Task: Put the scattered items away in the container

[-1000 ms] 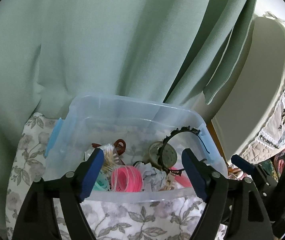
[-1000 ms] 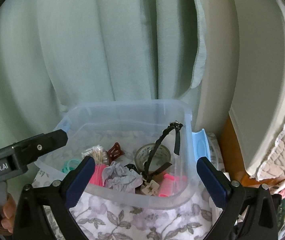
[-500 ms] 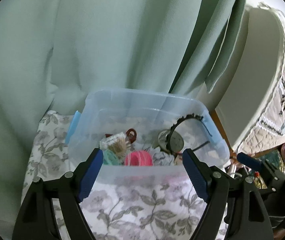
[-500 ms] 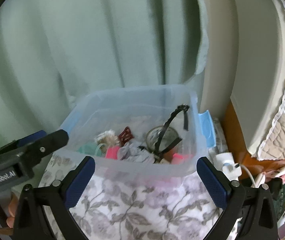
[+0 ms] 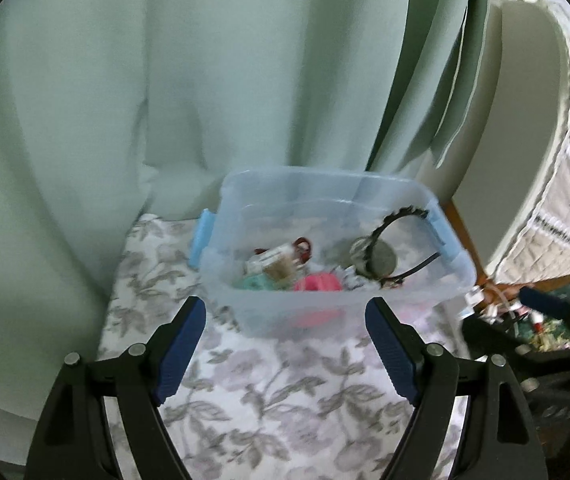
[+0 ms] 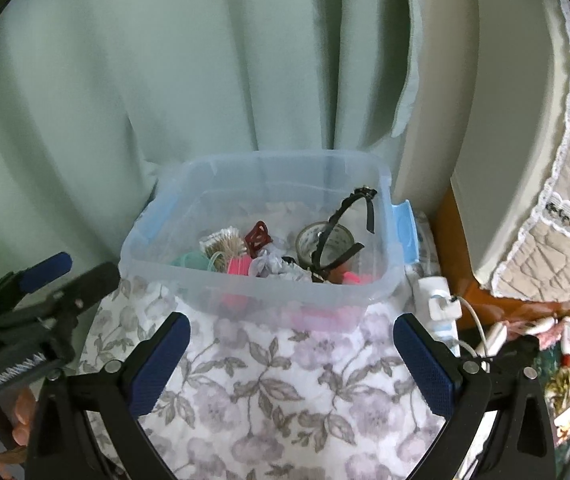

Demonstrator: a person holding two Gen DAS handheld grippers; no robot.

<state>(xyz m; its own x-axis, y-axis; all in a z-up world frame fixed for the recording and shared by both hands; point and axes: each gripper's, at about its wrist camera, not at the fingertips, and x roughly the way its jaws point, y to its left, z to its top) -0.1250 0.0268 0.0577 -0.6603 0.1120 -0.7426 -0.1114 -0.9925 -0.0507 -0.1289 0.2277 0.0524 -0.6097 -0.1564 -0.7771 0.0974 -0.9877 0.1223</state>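
— Where's the container from where you stand?

— The clear plastic container [image 6: 245, 280] sits on the flowered cloth [image 6: 269, 392] of the tabletop, ahead of both my grippers and apart from them. My left gripper [image 5: 285, 340] is spread wide with nothing between its pads; my right gripper [image 6: 291, 354] is just as wide and empty.

— What's inside?

— A black headband [image 6: 345, 216] leaning on the right wall, a tape roll [image 6: 317, 240], a pink coil [image 6: 239, 266], a dark red clip [image 6: 259, 236], a crumpled grey scrap [image 6: 281, 266].

— Anything unclear?

— The left view is blurred, the container's front wall clouds what lies at the bottom, and the clutter at far right is too small to tell.
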